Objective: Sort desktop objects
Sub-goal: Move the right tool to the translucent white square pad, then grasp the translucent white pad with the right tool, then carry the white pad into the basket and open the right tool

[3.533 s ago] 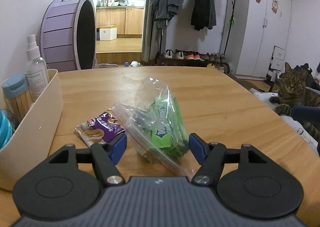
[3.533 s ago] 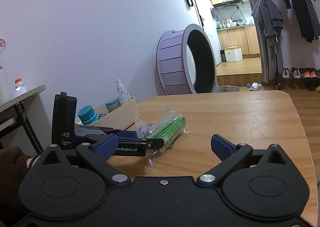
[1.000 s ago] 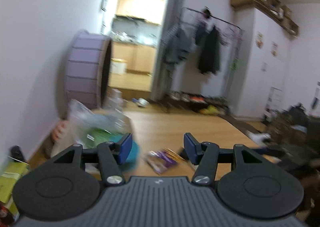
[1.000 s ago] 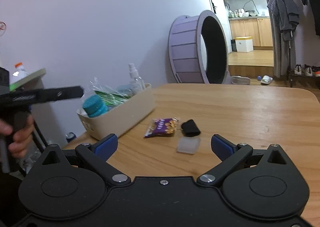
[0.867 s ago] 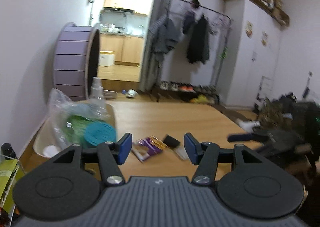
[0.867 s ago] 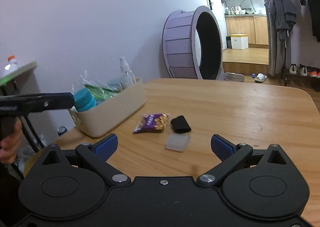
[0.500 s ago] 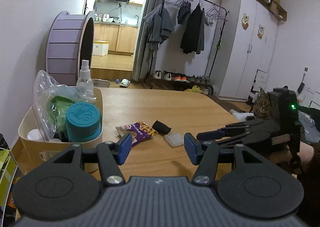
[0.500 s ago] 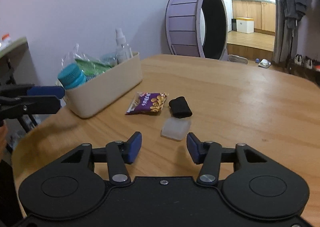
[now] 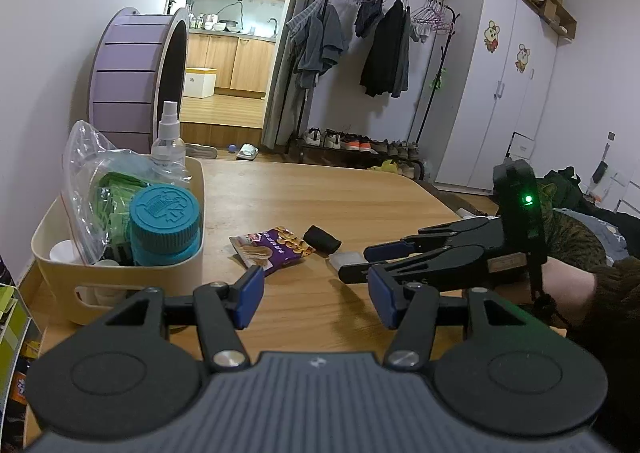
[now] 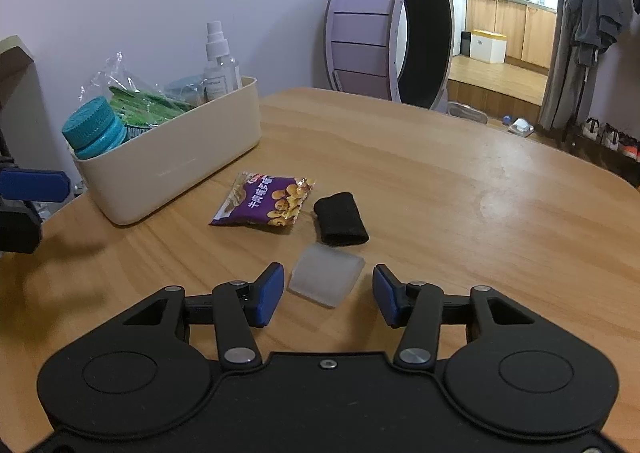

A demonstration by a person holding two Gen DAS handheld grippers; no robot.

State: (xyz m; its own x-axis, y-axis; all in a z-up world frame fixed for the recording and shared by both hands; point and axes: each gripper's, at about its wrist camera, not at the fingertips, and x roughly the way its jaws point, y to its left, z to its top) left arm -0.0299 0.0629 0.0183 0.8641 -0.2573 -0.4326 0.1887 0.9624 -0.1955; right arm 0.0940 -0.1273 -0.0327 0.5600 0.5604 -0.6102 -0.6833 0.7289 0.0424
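Since half a second ago, my right tool has come lower, fingers spread either side of the translucent block on the table. My left tool hangs spread, empty.

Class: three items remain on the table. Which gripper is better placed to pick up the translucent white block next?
Probably the right gripper: its open fingers already flank the translucent white block. The left gripper hangs open nearer the cream bin.
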